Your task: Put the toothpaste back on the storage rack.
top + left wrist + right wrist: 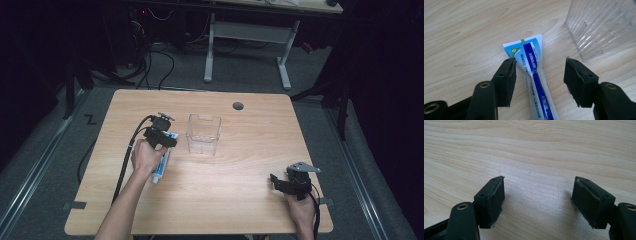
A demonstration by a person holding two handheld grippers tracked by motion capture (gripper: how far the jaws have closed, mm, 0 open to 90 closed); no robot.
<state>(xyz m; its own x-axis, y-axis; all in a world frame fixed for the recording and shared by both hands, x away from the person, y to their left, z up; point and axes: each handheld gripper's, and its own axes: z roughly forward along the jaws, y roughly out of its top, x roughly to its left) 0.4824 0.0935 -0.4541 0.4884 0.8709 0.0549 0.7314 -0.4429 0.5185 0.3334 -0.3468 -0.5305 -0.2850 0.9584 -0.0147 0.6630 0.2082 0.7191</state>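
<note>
Left gripper (539,67): fingers released, straddling the toothpaste tube (533,72), not pressing on it.
Toothpaste tube: flat on the surface (225,195), crimped end toward the clear plastic bin (203,134), which stands just beside it.
Grip advice: centre the tube between the fingers, since it sits nearer one; lower fully, then close across its narrow body.
Right gripper (537,202): fingers released on bare wood, well apart from the tube; best kept parked.

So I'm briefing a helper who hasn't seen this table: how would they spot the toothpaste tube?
On the wooden table, look left of the clear plastic container. The toothpaste tube lies flat there, between the left gripper's open jaws: white with a blue stripe, the one printed thing.
</note>
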